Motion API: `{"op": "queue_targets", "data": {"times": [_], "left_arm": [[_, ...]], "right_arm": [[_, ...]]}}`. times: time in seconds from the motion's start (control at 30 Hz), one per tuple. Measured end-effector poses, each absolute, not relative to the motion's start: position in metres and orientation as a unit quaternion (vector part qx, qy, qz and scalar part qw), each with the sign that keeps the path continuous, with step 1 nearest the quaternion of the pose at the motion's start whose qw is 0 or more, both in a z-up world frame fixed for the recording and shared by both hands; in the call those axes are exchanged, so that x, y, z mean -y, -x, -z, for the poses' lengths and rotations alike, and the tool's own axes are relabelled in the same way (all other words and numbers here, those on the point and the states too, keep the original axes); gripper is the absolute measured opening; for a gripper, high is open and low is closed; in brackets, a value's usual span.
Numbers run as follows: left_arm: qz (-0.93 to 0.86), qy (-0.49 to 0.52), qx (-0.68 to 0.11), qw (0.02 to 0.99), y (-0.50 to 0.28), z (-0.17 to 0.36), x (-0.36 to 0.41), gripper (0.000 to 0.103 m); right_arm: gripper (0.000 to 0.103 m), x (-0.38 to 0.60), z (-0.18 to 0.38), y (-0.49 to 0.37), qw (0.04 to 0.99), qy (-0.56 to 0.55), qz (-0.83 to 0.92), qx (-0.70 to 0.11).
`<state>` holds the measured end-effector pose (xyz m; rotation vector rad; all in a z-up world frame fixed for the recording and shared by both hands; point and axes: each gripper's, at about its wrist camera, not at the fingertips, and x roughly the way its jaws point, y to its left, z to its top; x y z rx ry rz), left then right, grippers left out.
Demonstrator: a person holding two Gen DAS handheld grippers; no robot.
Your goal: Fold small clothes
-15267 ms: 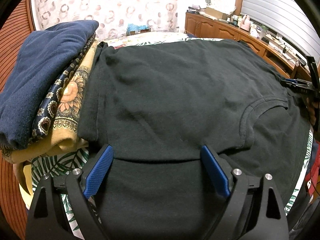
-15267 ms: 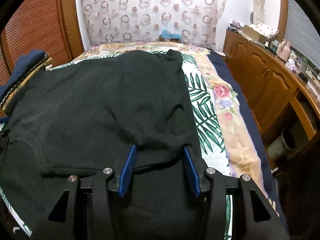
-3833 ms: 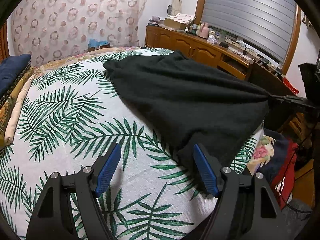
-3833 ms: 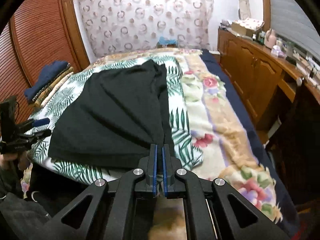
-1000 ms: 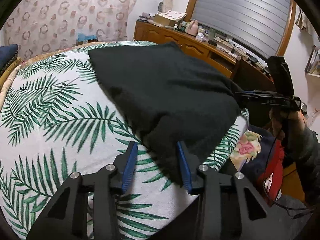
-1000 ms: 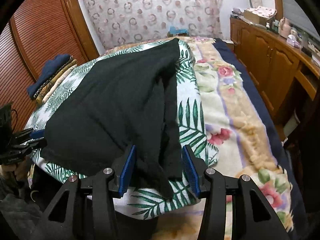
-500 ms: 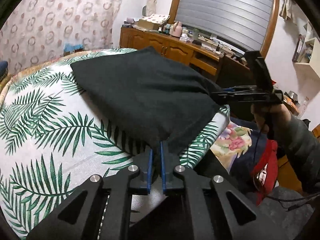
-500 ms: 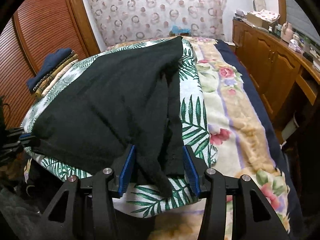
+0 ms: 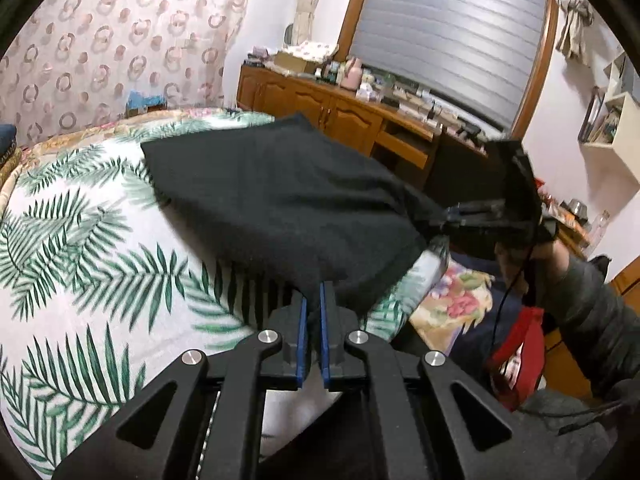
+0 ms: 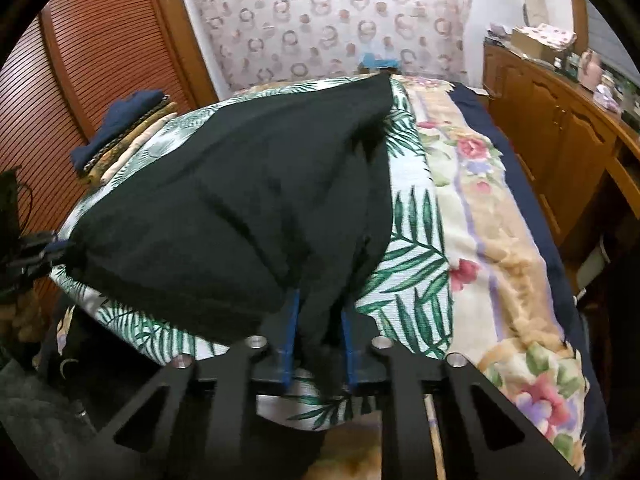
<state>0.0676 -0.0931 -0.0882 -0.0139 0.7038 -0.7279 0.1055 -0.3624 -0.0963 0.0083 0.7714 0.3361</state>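
Observation:
A black garment point(image 9: 288, 200) lies folded on the palm-leaf bedspread point(image 9: 80, 248), its near edge raised off the bed. My left gripper point(image 9: 313, 294) is shut on the garment's near left corner, the blue pads almost together on the cloth. In the right wrist view the same garment point(image 10: 240, 208) bunches between the blue pads of my right gripper point(image 10: 320, 314), whose jaws are closing on its near right corner. The right gripper point(image 9: 454, 216) also shows in the left wrist view, pulling the cloth taut. At the far left edge of the right wrist view, the left gripper point(image 10: 52, 246) holds the other corner.
A stack of folded clothes point(image 10: 120, 136) sits at the bed's far left by the louvred wooden door point(image 10: 80, 60). A floral blanket point(image 10: 480, 220) covers the bed's right side. Wooden cabinets point(image 9: 320, 108) with clutter run along the wall. A person's sleeve point(image 9: 580, 300) is at the right.
The left jaws closed on the garment's corner and rose a little. The right jaws narrowed onto the bunched cloth. The garment's near edge lifted off the bed.

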Motion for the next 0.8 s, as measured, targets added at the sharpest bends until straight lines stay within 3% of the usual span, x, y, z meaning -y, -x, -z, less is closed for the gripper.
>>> {"op": "queue_targets", "data": {"times": [0.4,0.8], "left_arm": [[0.32,0.032,-0.268,0.908,-0.167,0.01,0.081,0.006],[0.254,0.04,-0.305,0.917,-0.29,0.038,0.066,0.006]], "right_arm": [[0.014,0.391,0.01,-0.138,0.939,-0.078,-0.214,-0.256],[0.014,0.36,-0.001,-0.28,0.939,-0.067,-0.199,-0.272]]}}
